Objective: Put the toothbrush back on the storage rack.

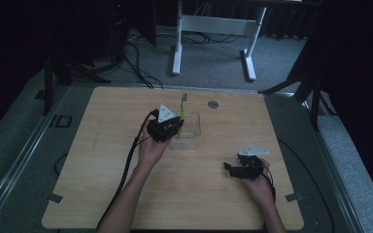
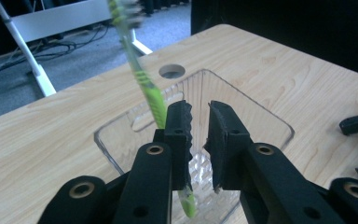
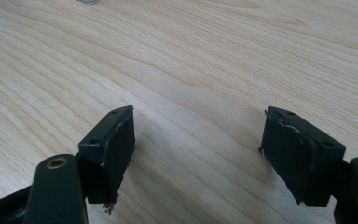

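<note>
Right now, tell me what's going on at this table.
A person works with a gripper in each hand. The left gripper hovers over a clear plastic cup, slightly open; a green toothbrush leans inside the cup beside its fingers, not clamped. The right gripper rests wide open over bare wooden table.

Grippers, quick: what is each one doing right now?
Left gripper: jaws slightly apart over the clear container, beside the green toothbrush, gripping nothing.
Right gripper: wide open, empty.
</note>
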`<action>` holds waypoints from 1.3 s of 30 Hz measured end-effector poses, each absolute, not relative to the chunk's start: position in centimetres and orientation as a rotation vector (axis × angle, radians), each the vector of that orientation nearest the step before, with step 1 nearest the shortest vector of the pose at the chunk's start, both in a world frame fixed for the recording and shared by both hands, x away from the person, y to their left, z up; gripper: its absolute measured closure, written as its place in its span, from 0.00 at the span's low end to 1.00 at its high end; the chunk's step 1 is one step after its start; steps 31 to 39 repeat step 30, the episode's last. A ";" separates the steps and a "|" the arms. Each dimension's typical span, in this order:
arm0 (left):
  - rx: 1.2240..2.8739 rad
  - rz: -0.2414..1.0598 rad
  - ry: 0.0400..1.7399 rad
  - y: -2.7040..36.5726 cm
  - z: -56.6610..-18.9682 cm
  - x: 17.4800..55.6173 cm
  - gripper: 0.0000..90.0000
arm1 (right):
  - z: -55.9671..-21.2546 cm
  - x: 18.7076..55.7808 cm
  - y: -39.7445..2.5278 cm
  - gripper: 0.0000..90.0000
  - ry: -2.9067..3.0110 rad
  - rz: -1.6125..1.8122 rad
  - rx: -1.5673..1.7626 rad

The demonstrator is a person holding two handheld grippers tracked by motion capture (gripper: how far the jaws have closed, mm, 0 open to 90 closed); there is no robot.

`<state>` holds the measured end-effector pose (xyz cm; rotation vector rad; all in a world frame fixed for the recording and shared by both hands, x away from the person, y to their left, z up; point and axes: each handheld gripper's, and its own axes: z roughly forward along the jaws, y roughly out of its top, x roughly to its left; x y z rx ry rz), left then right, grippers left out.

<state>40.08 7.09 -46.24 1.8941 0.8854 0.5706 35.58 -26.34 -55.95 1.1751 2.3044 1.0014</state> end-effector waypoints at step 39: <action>1.832 0.670 1.207 15.3 -49.9 38.2 0.44 | -56.0 35.6 -26.3 0.28 2.304 1.002 1.174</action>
